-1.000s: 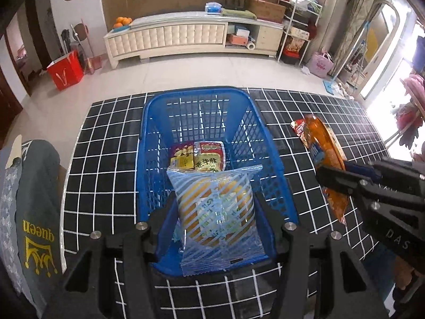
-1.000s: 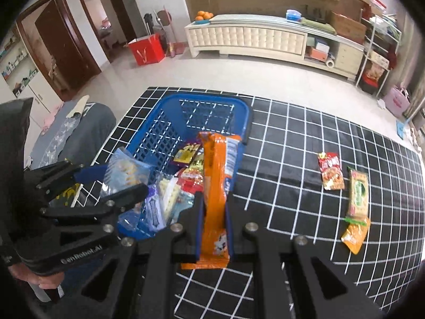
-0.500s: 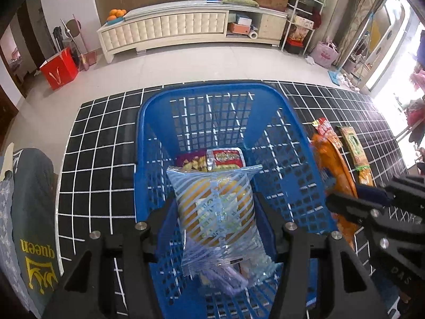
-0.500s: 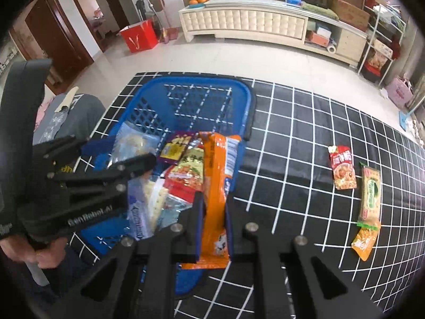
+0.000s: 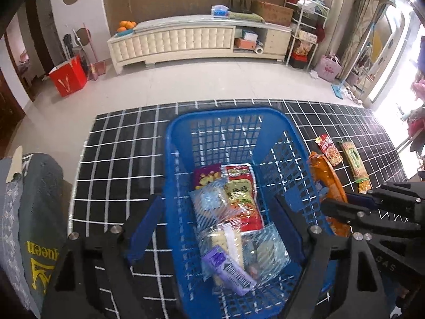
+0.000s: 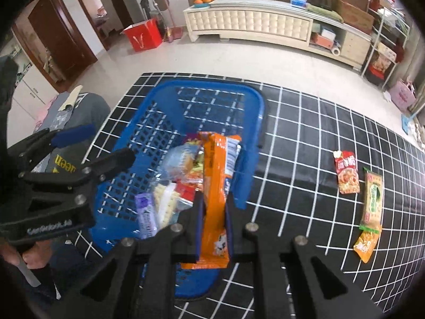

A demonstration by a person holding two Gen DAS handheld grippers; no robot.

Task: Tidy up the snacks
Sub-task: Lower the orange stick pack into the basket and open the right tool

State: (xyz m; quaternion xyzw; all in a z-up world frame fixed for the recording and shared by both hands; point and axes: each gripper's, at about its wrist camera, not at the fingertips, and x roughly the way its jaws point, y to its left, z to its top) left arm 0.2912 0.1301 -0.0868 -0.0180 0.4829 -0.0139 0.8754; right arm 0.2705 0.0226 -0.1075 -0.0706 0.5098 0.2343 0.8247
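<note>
Opening over the blue basket [image 5: 170, 159], the left hand-held gripper [image 5: 216, 228] is holding nothing; clear packets [image 5: 239, 250] are lying inside. Right hand-held gripper [image 6: 213, 212] is clamping the orange packet [image 6: 216, 175] above the rim; advisable: lowering well inside before releasing.

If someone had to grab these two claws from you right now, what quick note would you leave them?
Left claw: opening over the blue basket, nothing between its fingers; the clear striped packet lies inside.
Right claw: shut on the long orange packet, at the basket's near right rim.
Done: several snacks are in the basket.
Left: drop in the orange packet, then fetch the red packet, green packet and small orange packet from the checked mat.
</note>
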